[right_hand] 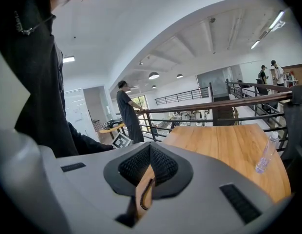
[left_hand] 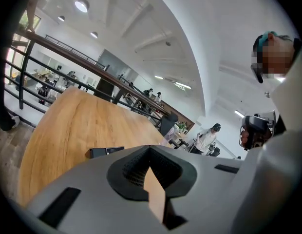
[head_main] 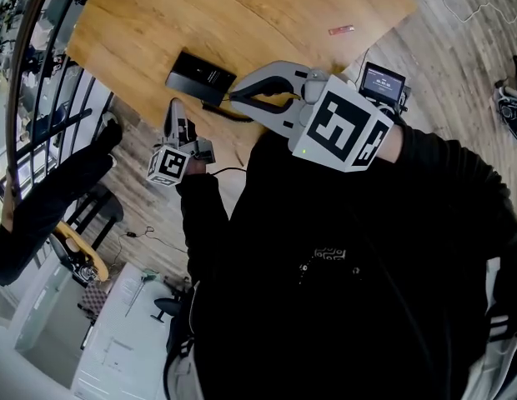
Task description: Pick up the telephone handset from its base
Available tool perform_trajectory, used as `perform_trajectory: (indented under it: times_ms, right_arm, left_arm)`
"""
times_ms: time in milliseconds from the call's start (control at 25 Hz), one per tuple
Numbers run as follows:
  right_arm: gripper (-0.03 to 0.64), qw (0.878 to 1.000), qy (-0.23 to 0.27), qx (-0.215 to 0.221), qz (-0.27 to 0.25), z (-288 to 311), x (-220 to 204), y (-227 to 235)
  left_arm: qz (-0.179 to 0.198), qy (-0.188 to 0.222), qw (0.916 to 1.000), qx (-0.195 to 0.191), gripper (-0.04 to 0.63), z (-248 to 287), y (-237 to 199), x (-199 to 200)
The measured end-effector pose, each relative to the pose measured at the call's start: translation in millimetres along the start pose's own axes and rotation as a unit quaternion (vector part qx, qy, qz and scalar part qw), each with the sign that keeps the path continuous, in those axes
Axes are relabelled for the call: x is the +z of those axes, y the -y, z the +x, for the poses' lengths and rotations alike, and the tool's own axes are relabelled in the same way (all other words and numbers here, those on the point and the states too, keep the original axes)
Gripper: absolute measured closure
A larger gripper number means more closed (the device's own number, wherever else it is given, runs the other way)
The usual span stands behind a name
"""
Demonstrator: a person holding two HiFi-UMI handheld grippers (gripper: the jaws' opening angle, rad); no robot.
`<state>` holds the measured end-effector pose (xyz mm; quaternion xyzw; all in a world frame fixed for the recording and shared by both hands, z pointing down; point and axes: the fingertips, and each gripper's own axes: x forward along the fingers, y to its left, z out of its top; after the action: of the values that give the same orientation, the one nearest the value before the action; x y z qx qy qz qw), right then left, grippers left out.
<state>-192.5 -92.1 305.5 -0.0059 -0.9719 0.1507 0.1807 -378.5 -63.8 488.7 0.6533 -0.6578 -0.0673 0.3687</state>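
Black telephone [head_main: 200,77] on wooden table [head_main: 158,23], railing [right_hand: 222,116] beyond

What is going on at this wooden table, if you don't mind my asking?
A person in black clothing holds a two-jaw tool in each hand above a light wooden table. The left tool and the right tool are both shut and empty. The flat black telephone lies on the table, not yet picked up, with the right tool's tips close beside it.

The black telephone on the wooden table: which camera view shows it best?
The head view: the black telephone shows nearly whole from above. The left gripper view catches only its low side edge; the right gripper view misses it.
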Motion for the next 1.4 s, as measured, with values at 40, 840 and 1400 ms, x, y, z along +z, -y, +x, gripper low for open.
perform_trajectory:
  times_ms: [40,840,1400]
  right_arm:
    - [0.598,1.000,-0.001,-0.002,0.001,1,-1,0]
    - [0.600,0.999,-0.030,0.001,0.020,8,-13,-2]
    - [0.598,0.999,-0.046,-0.001,0.007,8,-14,3]
  left_arm:
    - [0.002,-0.006,1.0000,-0.001,0.589,0,-4,-2]
    - [-0.021,-0.058,0.9978,-0.025,0.589,-2,-69,-47]
    - [-0.053,-0.081,0.9943,-0.044,0.497,10,-86,-67]
